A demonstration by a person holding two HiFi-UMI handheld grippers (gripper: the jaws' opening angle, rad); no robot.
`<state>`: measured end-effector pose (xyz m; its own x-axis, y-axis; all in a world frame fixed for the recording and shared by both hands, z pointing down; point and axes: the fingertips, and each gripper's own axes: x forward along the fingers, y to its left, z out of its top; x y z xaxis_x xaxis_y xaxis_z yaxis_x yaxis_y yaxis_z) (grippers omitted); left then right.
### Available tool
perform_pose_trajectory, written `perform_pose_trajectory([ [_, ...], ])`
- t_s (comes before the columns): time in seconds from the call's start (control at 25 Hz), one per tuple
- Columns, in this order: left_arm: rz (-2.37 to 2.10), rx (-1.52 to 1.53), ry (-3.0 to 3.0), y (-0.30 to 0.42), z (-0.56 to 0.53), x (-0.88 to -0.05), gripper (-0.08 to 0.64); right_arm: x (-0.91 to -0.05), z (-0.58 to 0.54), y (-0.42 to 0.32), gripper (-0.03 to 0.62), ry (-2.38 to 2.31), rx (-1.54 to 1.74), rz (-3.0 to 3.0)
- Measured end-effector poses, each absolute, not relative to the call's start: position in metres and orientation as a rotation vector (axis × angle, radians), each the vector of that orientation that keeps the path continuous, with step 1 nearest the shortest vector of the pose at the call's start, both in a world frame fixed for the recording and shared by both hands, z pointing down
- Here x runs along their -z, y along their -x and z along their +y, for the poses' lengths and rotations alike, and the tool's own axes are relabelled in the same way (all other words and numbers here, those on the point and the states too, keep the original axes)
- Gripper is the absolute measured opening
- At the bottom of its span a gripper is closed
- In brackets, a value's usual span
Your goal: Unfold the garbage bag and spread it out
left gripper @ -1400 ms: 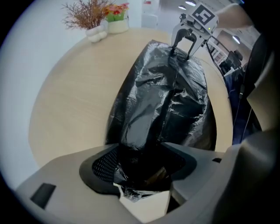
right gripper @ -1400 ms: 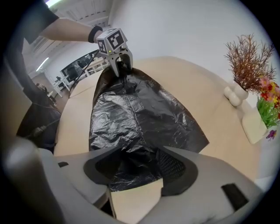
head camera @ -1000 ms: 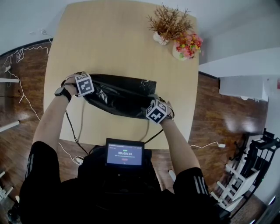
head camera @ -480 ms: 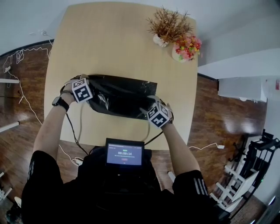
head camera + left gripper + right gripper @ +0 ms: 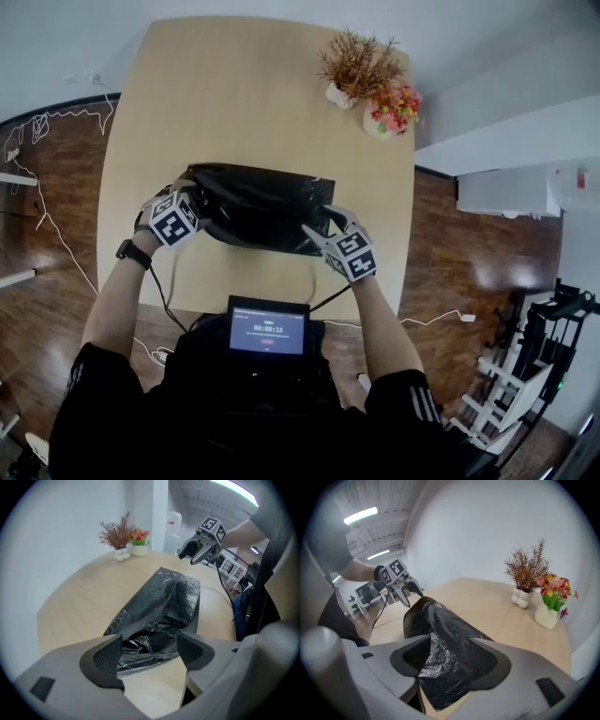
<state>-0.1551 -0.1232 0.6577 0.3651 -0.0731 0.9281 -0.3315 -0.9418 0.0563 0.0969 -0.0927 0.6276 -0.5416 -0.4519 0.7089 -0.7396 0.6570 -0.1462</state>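
1. both grippers have pulled back toward the person's side since a second ago, when they sat further out at the bag's two ends. the bag also looks a bit more bunched in now.
2. closest in, a small screen [image 5: 267,330] sits at the person's chest, lit up with a readout.
3. left gripper [image 5: 147,652] - jaws spread wide. the crumpled left end of the garbage bag [image 5: 262,202] lies in the gap, but neither pad is pressing on it.
4. right gripper [image 5: 451,656] - jaws apart too. the bag's right end sits loosely between them, and a wrinkled corner hangs past the pads toward the camera. it doesn't look clamped.
5. the bag is black and shiny. it lies on the wooden table [image 5: 244,103] across the near half, running from one gripper to the other. it's humped and creased rather than flat, with a ridge down the middle.
6. past the bag is bare tabletop.
7. at the far right corner stand a dried brown plant [image 5: 354,61] in a white pot and, just beside it, a bunch of bright flowers [image 5: 394,103] in a white vase. both are well apart from the bag.
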Motion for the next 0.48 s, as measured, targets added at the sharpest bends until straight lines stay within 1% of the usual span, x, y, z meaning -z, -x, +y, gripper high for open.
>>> perform_pose_trajectory([
  [0.32, -0.517, -1.357, -2.473, 0.151, -0.102, -0.611, 0.371, -0.569, -0.059, -0.097, 0.291, -1.092, -0.617, -2.338],
  [0.48, -0.546, -1.311, -2.529, 0.146, -0.084, -0.594, 0.371, -0.543, -0.038, -0.103, 0.290, -1.165, -0.656, -2.394],
])
